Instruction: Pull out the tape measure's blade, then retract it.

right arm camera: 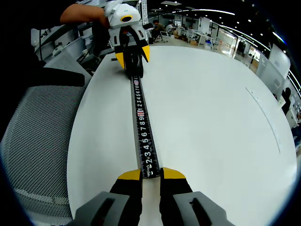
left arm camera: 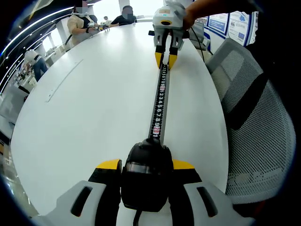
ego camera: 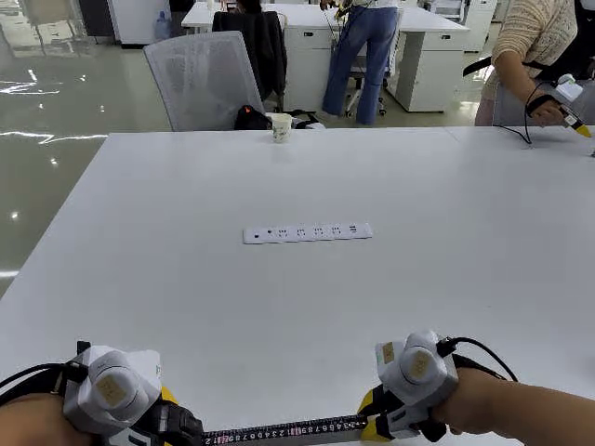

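- Black tape measure case (left arm camera: 143,186) clamped in left tongs (left arm camera: 146,165), over white counter (ego camera: 279,186), near left.
- Numbered blade (right arm camera: 142,125) stretched rightward, tip pinched between nearly closed right tongs (right arm camera: 150,174).
- Likely risk: tip slipping free, blade whipping back, from a pinch loosened early.

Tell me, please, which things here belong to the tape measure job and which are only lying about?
In the job: tape measure case, in the left tool; blade, pulled out, its tip in the right tool.
Lying about: power strip, paper cup, grey chair.
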`<state>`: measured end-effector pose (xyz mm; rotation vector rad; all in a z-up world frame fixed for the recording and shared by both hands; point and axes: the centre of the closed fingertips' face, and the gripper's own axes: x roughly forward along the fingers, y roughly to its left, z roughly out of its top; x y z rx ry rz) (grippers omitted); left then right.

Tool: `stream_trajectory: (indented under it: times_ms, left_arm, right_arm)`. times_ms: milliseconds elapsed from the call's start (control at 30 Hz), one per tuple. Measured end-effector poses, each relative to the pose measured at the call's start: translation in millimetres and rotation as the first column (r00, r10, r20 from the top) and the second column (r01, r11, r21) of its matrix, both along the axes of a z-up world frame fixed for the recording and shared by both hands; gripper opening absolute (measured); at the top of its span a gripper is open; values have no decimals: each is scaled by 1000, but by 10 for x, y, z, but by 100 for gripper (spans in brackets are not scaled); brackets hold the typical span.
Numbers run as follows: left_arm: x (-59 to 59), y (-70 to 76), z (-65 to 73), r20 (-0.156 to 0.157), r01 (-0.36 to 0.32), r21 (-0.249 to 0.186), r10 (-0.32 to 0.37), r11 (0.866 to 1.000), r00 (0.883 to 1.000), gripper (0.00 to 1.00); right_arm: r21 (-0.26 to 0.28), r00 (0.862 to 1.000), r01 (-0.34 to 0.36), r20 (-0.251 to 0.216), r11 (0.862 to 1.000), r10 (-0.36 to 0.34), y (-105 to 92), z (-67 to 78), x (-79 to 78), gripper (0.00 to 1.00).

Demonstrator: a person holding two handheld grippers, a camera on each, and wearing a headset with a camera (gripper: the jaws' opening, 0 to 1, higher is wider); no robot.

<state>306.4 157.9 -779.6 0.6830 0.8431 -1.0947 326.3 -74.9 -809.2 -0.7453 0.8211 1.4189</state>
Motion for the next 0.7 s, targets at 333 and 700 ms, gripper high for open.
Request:
stream_trajectory:
  times_ms: [333, 700]
  left_arm:
    - [-4, 10, -5, -2, -1, 1, 1, 1000, 1000, 34]
    - [-5, 12, -9, -1, -3, 2, 3, 1000, 1000, 34]
  right_arm:
    - [2, 1000, 6, -2, 1000, -6, -27, 10, -7, 10]
    - [1, 1000, 13, -7, 1000, -13, -79, 20, -5, 10]
